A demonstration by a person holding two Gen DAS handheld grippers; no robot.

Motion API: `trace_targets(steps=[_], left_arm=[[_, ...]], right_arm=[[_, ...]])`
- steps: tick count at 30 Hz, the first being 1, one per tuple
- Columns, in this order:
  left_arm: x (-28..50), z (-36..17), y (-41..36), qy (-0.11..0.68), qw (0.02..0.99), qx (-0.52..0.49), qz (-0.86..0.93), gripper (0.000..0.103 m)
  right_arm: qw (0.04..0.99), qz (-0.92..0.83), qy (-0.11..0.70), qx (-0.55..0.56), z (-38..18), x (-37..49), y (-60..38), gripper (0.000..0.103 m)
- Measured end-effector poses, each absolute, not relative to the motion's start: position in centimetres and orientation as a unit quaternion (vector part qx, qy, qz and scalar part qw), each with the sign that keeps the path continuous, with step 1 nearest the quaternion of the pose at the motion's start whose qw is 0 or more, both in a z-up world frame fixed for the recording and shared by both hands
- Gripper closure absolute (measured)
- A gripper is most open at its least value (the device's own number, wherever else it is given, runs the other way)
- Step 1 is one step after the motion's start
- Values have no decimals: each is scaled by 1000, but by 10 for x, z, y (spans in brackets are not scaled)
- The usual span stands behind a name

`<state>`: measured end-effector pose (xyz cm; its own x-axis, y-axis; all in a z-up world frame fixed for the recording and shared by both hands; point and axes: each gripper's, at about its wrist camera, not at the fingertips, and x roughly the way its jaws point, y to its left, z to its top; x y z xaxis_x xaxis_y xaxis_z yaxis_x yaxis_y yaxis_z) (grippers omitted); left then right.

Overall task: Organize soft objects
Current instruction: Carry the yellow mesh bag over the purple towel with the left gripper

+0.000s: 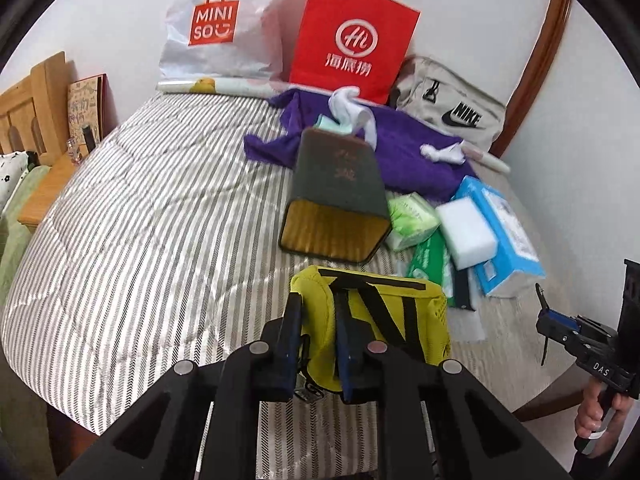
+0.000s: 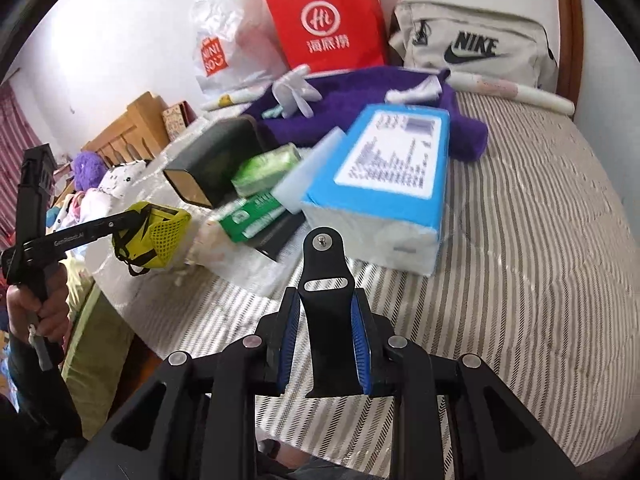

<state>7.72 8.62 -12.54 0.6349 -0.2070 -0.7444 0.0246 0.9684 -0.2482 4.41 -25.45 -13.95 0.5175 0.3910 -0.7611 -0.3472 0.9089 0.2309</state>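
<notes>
Yellow mesh pouch (image 1: 384, 312): a soft pouch with black straps, held above the near edge of the striped bed (image 1: 140, 200), lifted clear of the cover in the right wrist view.
Left tongs (image 1: 316, 344): closed on the pouch's left end, fabric pinched between the two blue-padded fingers.
Right tongs (image 2: 326, 344): closed on a black strap-like piece with a slot and a screw, above bare striped cover.
Dark bin (image 1: 340, 196): lying on its side just beyond the pouch, its open mouth facing the camera.
Pile beside the bin: green tissue packs (image 1: 410, 216), a white sponge block (image 1: 466, 232) and a blue tissue pack (image 2: 384, 184), all touching.
Purple towel (image 1: 404, 148): spread behind the bin, white cloths on it.
Against the wall: a red paper bag (image 1: 352, 40), a white Miniso bag (image 1: 216, 24), a grey Nike bag (image 2: 472, 44).
</notes>
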Motion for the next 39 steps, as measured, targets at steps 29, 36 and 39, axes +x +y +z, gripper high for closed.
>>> trace_targets(steps=[29, 36, 39], left_arm=[[153, -56, 86, 393, 910, -125, -49, 88], [190, -59, 87, 403, 905, -131, -45, 88], [207, -62, 87, 410, 901, -133, -48, 88]], right_arm=[[893, 218, 393, 14, -59, 141, -265, 77], [893, 208, 400, 9, -57, 190, -262, 77], [892, 203, 405, 4, -58, 214, -260, 77]])
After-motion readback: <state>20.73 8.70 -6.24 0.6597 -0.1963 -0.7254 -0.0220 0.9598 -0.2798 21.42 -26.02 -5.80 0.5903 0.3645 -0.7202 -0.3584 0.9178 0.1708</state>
